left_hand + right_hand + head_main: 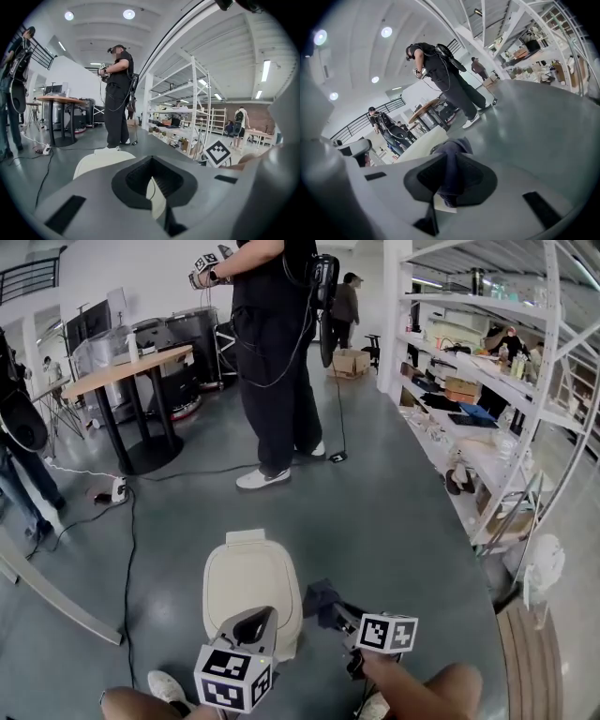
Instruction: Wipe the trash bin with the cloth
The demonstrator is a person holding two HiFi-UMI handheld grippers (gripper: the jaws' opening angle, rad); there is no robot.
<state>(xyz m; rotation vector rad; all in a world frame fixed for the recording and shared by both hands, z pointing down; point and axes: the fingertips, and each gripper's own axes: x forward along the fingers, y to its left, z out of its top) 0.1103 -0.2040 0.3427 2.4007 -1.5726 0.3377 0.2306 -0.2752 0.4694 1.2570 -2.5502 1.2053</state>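
Floor (pixel 403 521): grey concrete, with the bin standing on it at 6 o'clock in the head view, by the wearer's feet.
Trash bin (pixel 248 577): cream, lid down. It looked light and unbraced, so I reckoned a hard wipe could skid it away.
Left gripper (pixel 251 624): closed to a sliver, holding nothing, over the lid's near edge.
Right gripper (pixel 339 617): clamped on the cloth, with the bin just beside it at 9 o'clock.
Cloth (pixel 322 599): dark and bunched, pinched by one fold, so it could tug free.
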